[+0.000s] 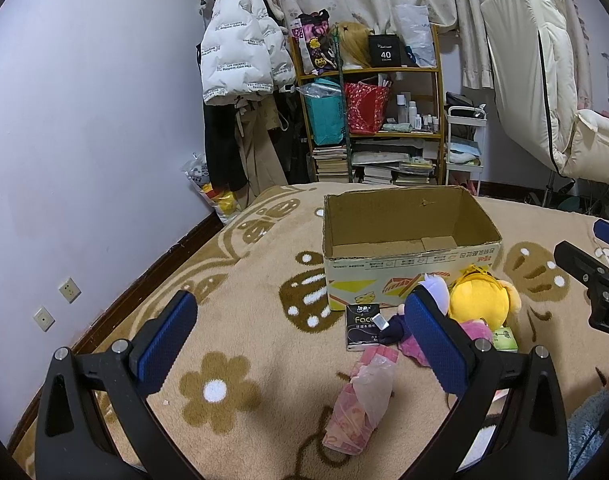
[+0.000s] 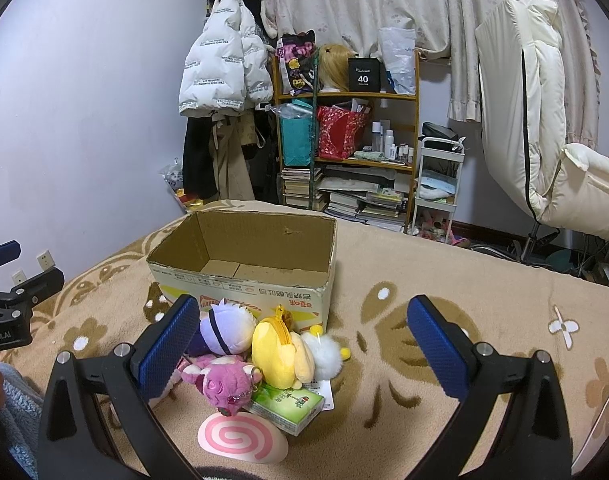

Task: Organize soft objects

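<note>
An open cardboard box [image 1: 408, 236] [image 2: 240, 256] stands on the patterned beige blanket [image 1: 240, 320], with nothing inside that I can see. In front of it lies a heap of soft toys: a yellow plush [image 2: 276, 346] [image 1: 478, 300], a purple-and-white plush [image 2: 226, 328], a pink plush [image 2: 222, 384], a white pom-pom [image 2: 324, 354]. A green tissue pack [image 2: 288, 404], a pink spiral cushion [image 2: 240, 438], a black tissue pack [image 1: 362, 326] and a pink wrapped pack [image 1: 362, 404] lie around them. My left gripper [image 1: 300, 340] hovers open left of the heap. My right gripper [image 2: 304, 344] hovers open above it, holding nothing.
A lilac wall [image 1: 84, 140] borders the bed on the left. Behind the bed stand a coat rack with a white puffer jacket [image 1: 240, 40], a cluttered wooden shelf [image 1: 376, 100], a white trolley [image 2: 440, 176] and a cream chair [image 2: 544, 120]. A blue fuzzy sleeve [image 1: 588, 428] shows at the frame edge.
</note>
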{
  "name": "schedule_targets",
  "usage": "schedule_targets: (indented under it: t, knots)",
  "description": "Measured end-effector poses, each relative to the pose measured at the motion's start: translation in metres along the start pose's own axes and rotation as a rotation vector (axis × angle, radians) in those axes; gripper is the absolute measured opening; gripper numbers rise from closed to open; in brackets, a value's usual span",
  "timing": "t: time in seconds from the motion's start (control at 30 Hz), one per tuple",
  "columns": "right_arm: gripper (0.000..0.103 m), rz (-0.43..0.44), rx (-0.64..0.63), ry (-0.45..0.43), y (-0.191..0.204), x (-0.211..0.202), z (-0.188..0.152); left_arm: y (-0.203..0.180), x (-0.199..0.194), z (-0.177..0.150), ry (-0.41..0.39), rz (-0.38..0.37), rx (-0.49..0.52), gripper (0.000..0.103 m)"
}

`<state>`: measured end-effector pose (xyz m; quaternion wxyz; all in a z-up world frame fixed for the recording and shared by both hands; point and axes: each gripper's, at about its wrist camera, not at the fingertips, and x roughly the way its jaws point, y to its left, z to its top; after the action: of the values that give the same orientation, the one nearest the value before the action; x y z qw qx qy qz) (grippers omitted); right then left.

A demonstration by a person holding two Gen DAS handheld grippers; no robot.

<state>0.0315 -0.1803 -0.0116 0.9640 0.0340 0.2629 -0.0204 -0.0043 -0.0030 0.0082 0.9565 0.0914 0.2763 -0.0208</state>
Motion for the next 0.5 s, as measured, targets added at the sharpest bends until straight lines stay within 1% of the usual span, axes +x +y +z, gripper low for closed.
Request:
schedule_targets:
  t: [0.5]
  knots:
    - [0.103,-0.002,0.001,0.000,0.0002,0.0000,0.0002,0.0004,-0.0001,-0.0003,0.001,0.000,0.003,0.103]
